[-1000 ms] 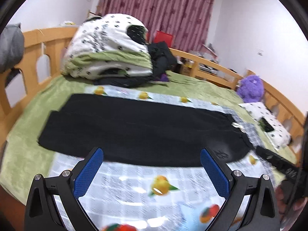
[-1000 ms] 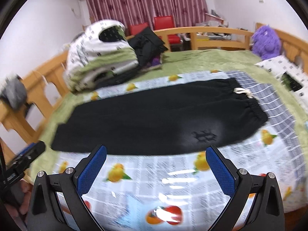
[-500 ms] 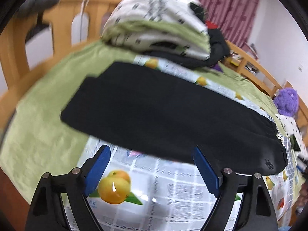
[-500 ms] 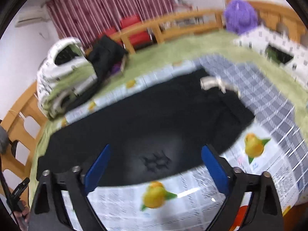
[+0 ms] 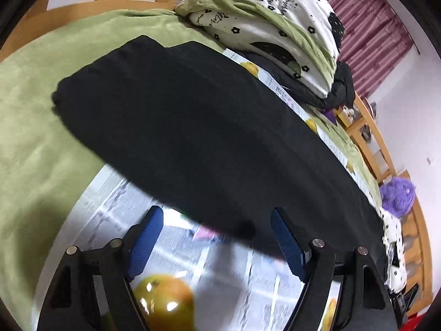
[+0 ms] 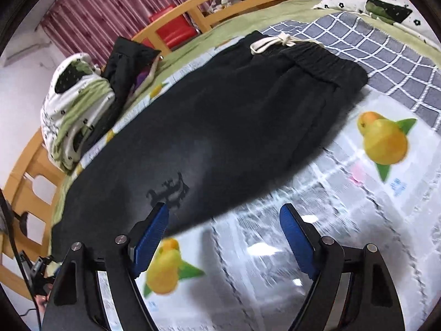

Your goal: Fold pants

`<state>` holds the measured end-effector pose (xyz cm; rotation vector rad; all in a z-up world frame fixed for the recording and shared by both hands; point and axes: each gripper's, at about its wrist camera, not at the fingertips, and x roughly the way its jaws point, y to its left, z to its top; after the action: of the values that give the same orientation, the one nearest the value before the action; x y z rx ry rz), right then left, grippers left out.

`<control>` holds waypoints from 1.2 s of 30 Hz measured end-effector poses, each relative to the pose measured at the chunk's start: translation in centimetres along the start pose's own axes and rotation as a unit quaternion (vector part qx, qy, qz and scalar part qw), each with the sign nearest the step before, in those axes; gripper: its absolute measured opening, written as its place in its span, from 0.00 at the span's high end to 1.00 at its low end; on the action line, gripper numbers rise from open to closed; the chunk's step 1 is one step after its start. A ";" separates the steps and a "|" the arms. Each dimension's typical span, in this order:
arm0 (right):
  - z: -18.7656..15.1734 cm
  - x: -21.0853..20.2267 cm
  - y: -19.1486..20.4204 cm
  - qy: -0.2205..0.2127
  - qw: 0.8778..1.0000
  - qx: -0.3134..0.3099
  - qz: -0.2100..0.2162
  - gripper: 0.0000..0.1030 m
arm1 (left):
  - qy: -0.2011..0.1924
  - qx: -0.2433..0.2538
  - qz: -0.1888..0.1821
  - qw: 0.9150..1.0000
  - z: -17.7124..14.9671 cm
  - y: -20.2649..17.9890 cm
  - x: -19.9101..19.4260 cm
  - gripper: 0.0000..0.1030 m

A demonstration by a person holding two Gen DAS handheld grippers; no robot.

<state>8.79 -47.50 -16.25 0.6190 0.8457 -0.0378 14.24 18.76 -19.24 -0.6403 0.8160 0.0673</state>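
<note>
Ahead of me a fruit-printed sheet point(image 6: 358, 193) covers a green blanket point(image 5: 33, 115). A folded floral quilt point(image 5: 270, 19) sits by the wooden bed rail point(image 6: 27, 182), with maroon curtains point(image 6: 110, 8), a red chair point(image 6: 172, 27) and a purple plush toy point(image 5: 397, 195) beyond.

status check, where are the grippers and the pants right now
Left gripper open, at the pants' near edge. Right gripper open, low over the mat by the near edge. Black pants flat, unfolded, nothing gripped. Nothing on them.

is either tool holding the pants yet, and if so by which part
Nothing is held. The left tool and the right tool are both open, poised at the near edge of the black pants, with no fabric between their pads.
</note>
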 end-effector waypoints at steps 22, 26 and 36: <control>17.9 5.9 12.6 -0.051 0.992 -0.110 0.038 0.89 | -0.146 0.148 0.030 0.978 15.0 -12.2 2.7 0.92; 22.7 11.6 13.5 -0.044 0.994 -0.099 0.015 0.89 | -0.161 0.169 0.045 0.971 18.4 -15.6 7.3 0.92; 22.1 16.6 13.0 -0.018 0.992 -0.120 -0.021 0.52 | -0.148 0.173 0.116 0.967 17.5 -15.7 10.8 0.39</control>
<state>38.72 -44.97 -10.50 0.3740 0.8137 0.0139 37.86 13.82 -9.88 -0.1941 0.5896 0.2226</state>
